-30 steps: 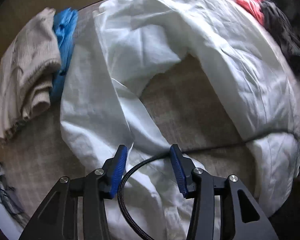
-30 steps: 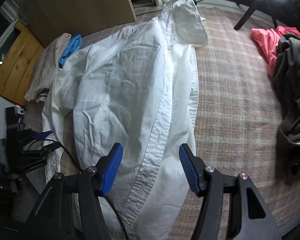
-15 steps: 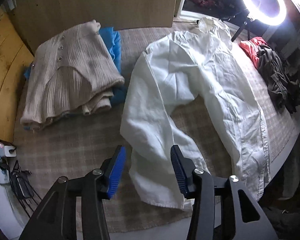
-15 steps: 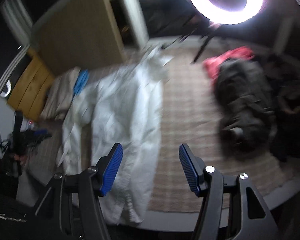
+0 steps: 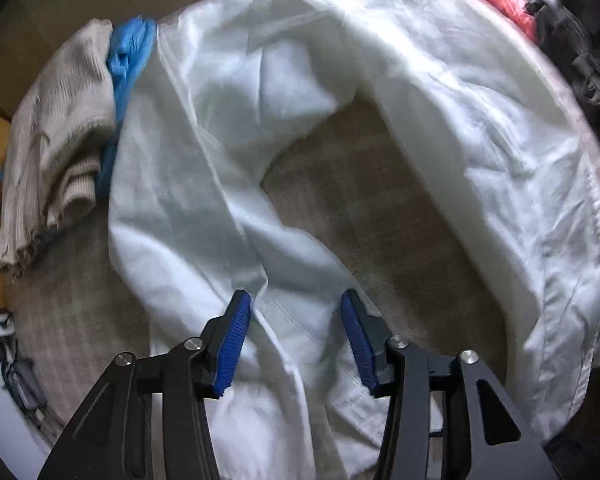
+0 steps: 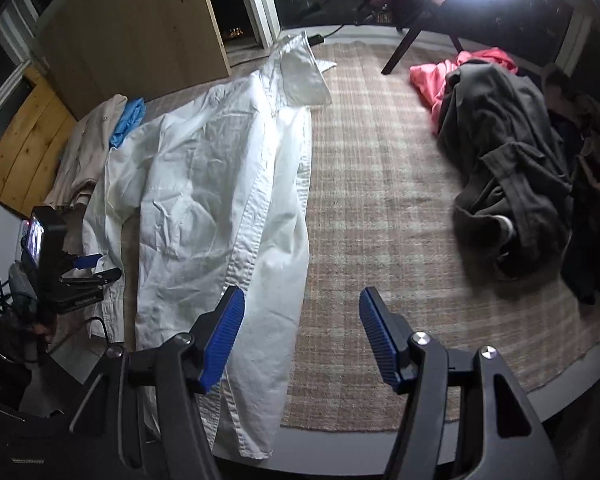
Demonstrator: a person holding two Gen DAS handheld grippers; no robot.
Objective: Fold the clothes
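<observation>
Left gripper: pointing down over the white shirt, jaws closing, sleeve cuff between its blue pads, not yet pinched.
Right gripper: jaws wide, empty, above the shirt's hem and plaid rug.
Shirt: spread flat ahead of both grippers.
Beige sweater: folded, far left of the left gripper.
Dark clothes: heaped right of the right gripper.

A big white shirt lies flat and open on the checked rug, wrinkled, its collar at the far end and one sleeve stretched out beside it.
</observation>
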